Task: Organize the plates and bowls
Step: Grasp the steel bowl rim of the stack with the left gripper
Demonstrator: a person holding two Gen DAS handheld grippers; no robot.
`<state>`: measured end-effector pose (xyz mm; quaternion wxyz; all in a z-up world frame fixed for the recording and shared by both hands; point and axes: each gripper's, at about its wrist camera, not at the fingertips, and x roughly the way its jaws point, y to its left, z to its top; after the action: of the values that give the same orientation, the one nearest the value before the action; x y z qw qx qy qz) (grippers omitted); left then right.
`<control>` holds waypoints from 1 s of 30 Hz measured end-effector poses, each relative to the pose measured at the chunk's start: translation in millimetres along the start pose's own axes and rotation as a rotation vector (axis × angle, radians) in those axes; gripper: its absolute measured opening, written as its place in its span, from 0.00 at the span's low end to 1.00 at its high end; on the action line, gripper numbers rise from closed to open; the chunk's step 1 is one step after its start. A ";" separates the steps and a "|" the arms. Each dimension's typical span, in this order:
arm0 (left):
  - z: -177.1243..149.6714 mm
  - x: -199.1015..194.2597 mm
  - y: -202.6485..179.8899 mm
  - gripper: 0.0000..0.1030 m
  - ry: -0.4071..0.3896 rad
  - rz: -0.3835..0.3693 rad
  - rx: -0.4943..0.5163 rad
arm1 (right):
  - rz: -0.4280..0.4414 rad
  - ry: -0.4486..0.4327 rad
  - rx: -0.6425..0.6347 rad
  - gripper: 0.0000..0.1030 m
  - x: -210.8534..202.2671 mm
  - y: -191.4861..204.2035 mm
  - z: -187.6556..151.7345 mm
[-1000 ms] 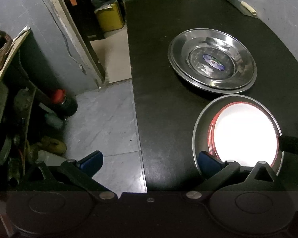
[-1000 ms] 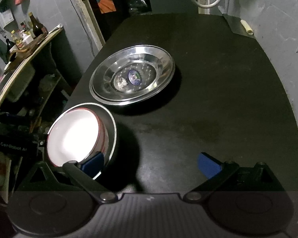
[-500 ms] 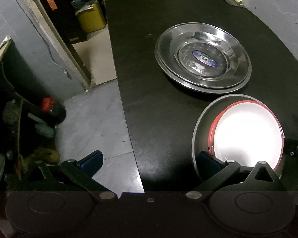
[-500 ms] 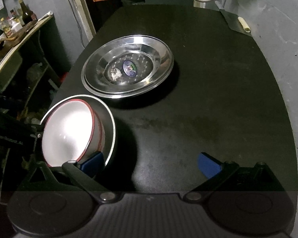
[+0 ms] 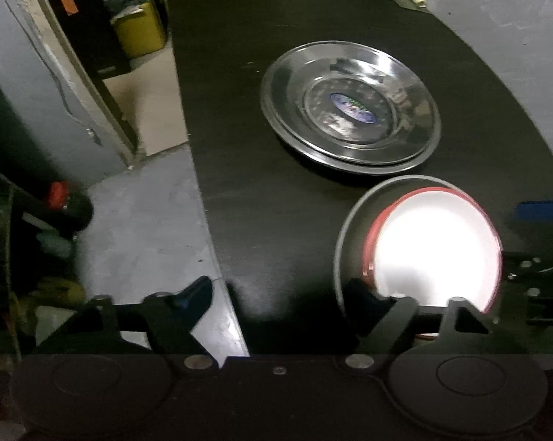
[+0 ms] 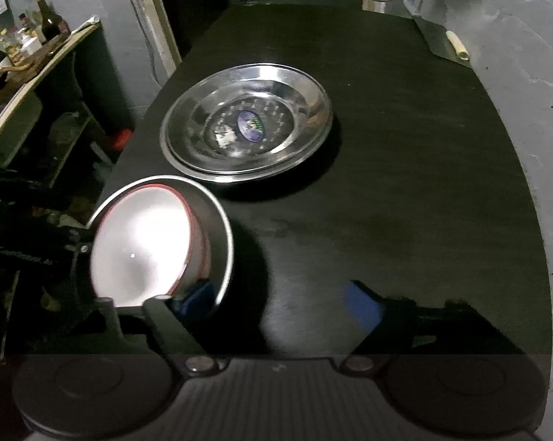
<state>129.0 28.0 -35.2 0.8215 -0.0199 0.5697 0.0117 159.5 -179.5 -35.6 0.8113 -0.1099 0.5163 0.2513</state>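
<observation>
plates: two steel plates (image 6: 245,125) stacked mid-worktop (image 6: 405,183). one red-rimmed white bowl (image 5: 436,250) nests tilted in one steel bowl (image 6: 217,217) at the near left edge. left claw (image 5: 280,290) and right claw (image 6: 273,299) both gape apart, each seemingly flanking the bowls.

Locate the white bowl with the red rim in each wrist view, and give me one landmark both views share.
Left wrist: the white bowl with the red rim is at lower right, nested inside a steel bowl, just beyond the right finger.
Right wrist: the same bowl is at lower left, tilted, by the left finger.
Shared landmark: the stacked steel plates with the blue oval sticker, on the black table beyond the bowl.
</observation>
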 end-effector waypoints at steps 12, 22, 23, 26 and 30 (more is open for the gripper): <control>-1.8 -6.9 -8.4 0.33 0.006 -0.085 0.021 | 0.069 -0.002 -0.009 0.41 -4.3 6.6 0.4; -0.6 -7.8 -9.9 0.14 0.005 -0.125 0.018 | 0.136 0.004 -0.005 0.20 -3.7 7.2 2.0; -0.5 -7.6 -10.2 0.12 0.005 -0.128 0.017 | 0.142 0.007 -0.002 0.20 -3.5 7.3 2.2; 0.6 -7.6 -11.4 0.09 0.005 -0.128 0.022 | 0.154 0.015 0.007 0.19 -2.9 6.3 3.1; 0.9 -7.4 -12.2 0.09 0.005 -0.127 0.023 | 0.167 0.023 0.022 0.19 -1.8 3.9 3.8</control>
<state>127.7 15.9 -27.7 0.8193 -0.0467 0.5695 -0.0471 159.8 -175.1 -31.9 0.7826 -0.0602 0.5358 0.3111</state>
